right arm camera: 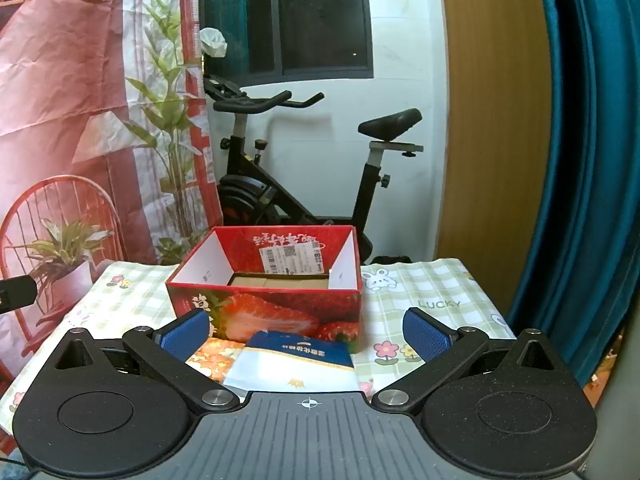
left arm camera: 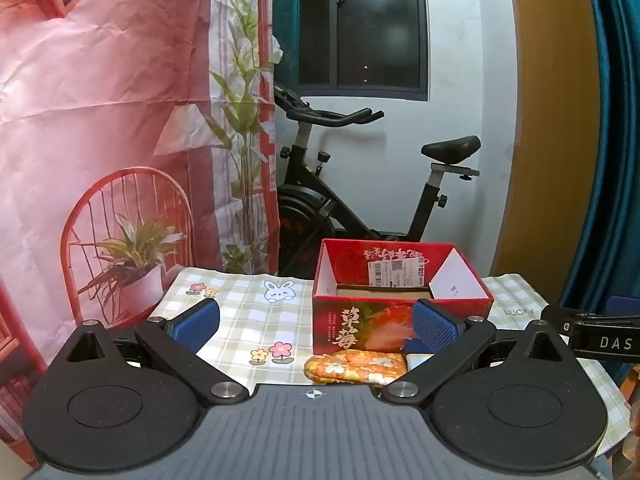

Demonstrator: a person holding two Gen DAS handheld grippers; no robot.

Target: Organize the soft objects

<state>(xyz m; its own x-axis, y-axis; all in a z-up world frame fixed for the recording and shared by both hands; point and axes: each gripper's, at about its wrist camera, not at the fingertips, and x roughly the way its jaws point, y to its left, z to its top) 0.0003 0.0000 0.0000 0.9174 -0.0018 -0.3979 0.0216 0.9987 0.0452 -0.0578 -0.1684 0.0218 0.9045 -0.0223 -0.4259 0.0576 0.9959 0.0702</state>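
The orange floral pouch [left arm camera: 354, 366], soft and padded with white and yellow blossoms printed on it, lies flat on the checked tablecloth [left arm camera: 248, 312] just in front of the strawberry box [left arm camera: 400, 300]. Beside it, touching or overlapping its edge, rests a flat blue-and-white packet [right arm camera: 294, 360] with a smooth, slightly glossy face and a dark blue band across its top. The box is stiff red cardboard, rectangular and open-topped, with white inner walls, a brown corrugated floor, a large strawberry printed on its front and a white shipping label stuck inside its far wall. The tablecloth is a pale green and cream plaid with cartoon rabbits and small flowers.

The left gripper [left arm camera: 316, 322] hangs above the near edge of the table with its jaws spread wide and nothing between them; its blue pads [left arm camera: 200, 320] are ribbed and rectangular. The right gripper [right arm camera: 306, 330] is likewise wide apart and empty, its matte black linkages framing the packet below. Behind the table stand a black exercise bike [left arm camera: 360, 184] and a crinkled printed backdrop [left arm camera: 120, 120].
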